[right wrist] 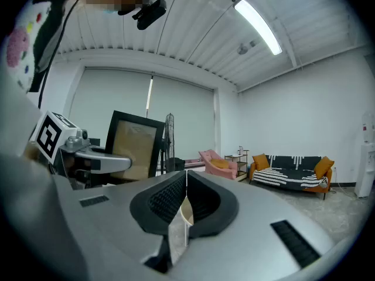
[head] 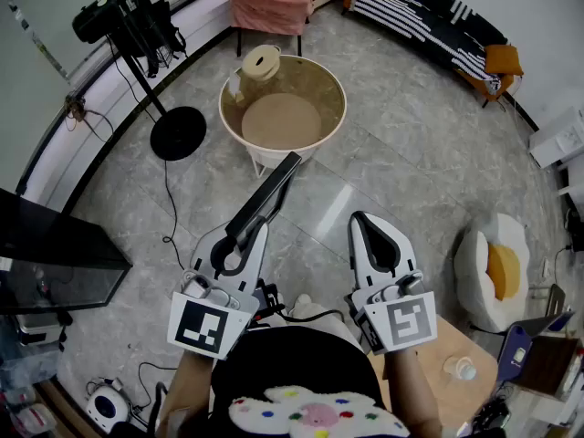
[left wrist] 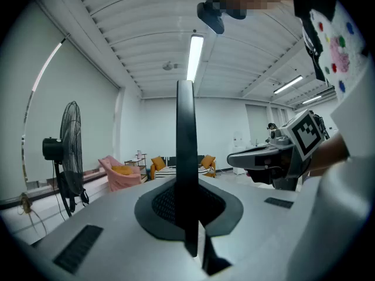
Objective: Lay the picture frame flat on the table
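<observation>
One picture frame (head: 270, 192) clamped in left tongs (head: 241, 235); right tongs (head: 362, 217) closed, empty.

L gripper (head: 239, 242) is out in front, roughly level, jaws clamped on the edge of the picture frame (head: 266, 197), which runs up between them in the left gripper view. R gripper (head: 370, 231) sits alongside, well apart, also near level, jaws pressed together w/ nothing between. Both forearms (head: 187, 386) reach fwd from the torso, approx parallel; hands mostly hidden behind the marker cubes.
</observation>
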Available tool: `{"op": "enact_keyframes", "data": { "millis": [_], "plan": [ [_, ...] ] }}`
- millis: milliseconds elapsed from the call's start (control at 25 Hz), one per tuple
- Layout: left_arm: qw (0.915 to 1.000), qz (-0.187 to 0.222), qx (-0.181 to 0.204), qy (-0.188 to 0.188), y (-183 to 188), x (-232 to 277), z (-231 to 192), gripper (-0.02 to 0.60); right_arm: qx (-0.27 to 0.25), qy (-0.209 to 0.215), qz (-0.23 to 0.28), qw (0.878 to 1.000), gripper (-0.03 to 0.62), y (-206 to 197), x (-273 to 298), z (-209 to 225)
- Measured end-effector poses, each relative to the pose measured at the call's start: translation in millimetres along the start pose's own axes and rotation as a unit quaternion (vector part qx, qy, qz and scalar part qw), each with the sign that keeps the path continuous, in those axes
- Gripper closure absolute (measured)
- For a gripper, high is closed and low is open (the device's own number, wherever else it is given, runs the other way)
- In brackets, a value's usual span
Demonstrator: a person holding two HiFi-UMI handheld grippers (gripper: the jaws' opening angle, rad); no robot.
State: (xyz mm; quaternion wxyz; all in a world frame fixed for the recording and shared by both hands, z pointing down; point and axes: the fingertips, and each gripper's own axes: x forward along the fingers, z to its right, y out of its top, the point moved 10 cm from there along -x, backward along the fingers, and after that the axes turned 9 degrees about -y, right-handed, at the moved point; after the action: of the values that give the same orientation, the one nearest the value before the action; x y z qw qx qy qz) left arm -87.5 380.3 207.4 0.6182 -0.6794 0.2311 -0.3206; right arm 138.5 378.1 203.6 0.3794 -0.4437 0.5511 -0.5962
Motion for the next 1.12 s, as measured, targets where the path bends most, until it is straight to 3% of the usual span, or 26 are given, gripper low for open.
{"op": "enact_keyframes", "data": {
  "millis": [520,800,1120],
  "plan": [
    [1.0,0.006,0.002,-0.005,1,-5,-11,0.558,-0.003,-0.004,-0.002,1.0,0.559,1,6,-12],
    [0.9999,0.013,0.001,-0.01,-1,-22,-21,0.558,-0.011,0.001,0.022,1.0,0.559,-1,6,-29],
    [0.9998,0.017,0.004,-0.008,0,-32,-33,0.558,-0.02,-0.028,-0.003,0.999,0.559,1,7,-37]
  ]
}}
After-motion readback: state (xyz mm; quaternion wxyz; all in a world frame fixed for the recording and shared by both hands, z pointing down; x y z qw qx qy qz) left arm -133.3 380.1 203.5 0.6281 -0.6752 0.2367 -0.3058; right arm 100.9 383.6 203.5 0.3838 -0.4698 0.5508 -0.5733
